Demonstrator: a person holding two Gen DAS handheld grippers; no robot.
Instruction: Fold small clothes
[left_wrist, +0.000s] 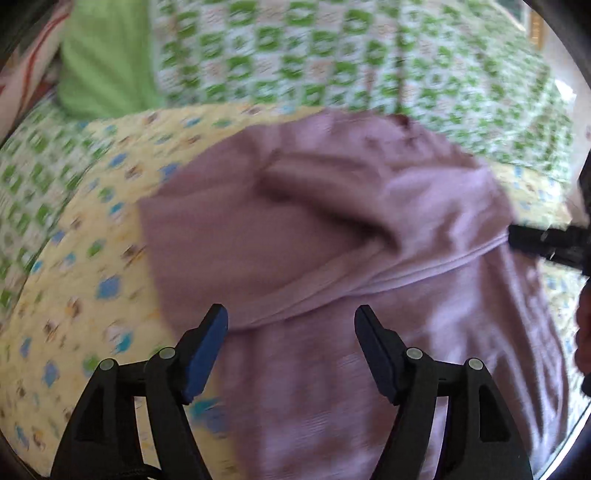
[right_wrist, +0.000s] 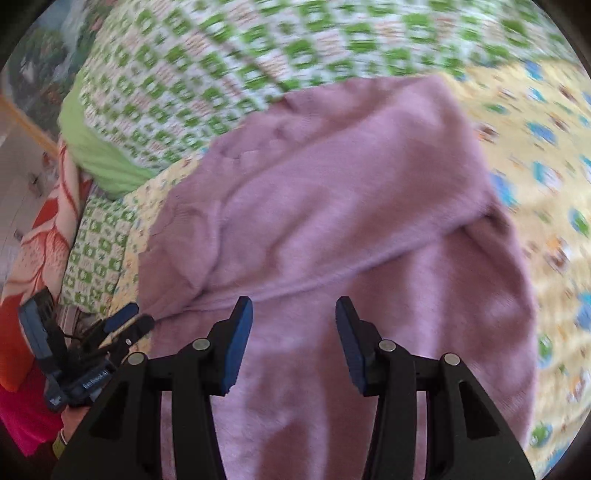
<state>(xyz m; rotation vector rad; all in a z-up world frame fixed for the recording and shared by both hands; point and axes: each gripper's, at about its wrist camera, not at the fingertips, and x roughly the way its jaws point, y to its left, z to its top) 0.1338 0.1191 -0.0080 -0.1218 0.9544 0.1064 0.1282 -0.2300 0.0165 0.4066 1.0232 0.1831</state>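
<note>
Left gripper spread apart, clamped on nothing, above the hem of the purple garment. Right gripper likewise apart over the garment, on a yellow sheet. Free sheet at 9 o'clock in left view, 3 o'clock in right. Only right view shows an orange blanket.

No legible text — small white lettering on left gripper body (too blurred to read).

Both wrist cameras looked down from close range, facing the same rumpled mauve knit garment from opposite sides.
</note>
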